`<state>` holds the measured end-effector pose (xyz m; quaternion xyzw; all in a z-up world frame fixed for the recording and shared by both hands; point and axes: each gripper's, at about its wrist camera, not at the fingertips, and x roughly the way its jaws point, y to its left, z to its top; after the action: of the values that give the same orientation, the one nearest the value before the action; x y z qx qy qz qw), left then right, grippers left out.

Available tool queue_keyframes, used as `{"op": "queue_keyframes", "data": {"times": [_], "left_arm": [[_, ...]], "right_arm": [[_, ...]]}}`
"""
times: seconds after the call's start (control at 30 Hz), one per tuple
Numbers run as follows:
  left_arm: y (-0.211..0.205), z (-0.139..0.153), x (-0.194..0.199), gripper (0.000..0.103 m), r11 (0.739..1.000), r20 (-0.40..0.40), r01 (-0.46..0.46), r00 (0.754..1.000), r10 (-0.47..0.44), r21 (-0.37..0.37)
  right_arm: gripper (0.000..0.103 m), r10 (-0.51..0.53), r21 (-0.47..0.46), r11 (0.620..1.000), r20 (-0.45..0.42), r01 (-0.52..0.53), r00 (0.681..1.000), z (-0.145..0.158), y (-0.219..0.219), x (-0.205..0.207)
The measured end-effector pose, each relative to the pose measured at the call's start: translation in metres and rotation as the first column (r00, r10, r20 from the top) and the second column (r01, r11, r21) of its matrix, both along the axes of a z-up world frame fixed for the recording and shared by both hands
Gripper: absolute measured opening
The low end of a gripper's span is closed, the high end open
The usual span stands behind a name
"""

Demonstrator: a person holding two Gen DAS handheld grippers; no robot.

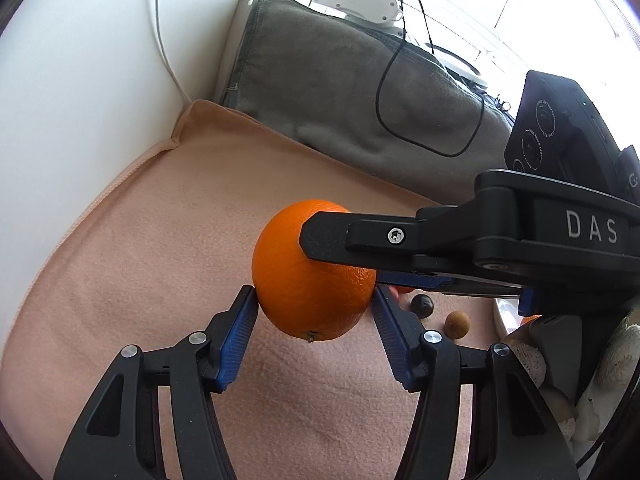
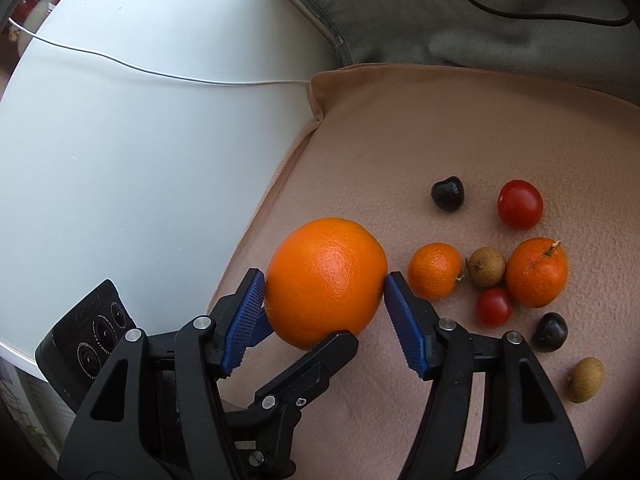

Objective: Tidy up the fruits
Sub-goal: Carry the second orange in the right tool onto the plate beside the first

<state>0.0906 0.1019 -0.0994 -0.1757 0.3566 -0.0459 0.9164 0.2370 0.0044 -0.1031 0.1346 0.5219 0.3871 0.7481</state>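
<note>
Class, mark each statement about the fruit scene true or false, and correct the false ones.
1. Both grippers clamp the large orange. True.
2. The small fruits lie on a white plate. False: they lie on the pink cloth.
3. Two red tomatoes are visible. True.
4. The left gripper is empty. False: its pads press the orange.
5. The right gripper holds a banana. False: it holds the orange.

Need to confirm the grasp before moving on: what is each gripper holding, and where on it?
Both the left gripper and the right gripper clamp the same large round orange across its middle, on crossing sides.
</note>
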Motion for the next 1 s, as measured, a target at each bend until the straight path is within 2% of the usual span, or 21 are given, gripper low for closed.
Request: {"op": "queue_keyframes", "data": {"times": [0.47,1.0], "left_arm": [[-0.072,0.017,0.001,0.059,0.991,0.037,0.129,0.991,-0.130,0.015],[-0.154,0.019,0.009,0.059,0.959,0.028,0.284,0.958,-0.284,0.015]], "right_arm": [[0.065,-0.119,0.009,0.993,0.049,0.119,0.992,0.021,-0.090,-0.024],[0.065,-0.250,-0.001,0.968,0.059,0.250,0.966,0.023,-0.184,-0.035]]}}
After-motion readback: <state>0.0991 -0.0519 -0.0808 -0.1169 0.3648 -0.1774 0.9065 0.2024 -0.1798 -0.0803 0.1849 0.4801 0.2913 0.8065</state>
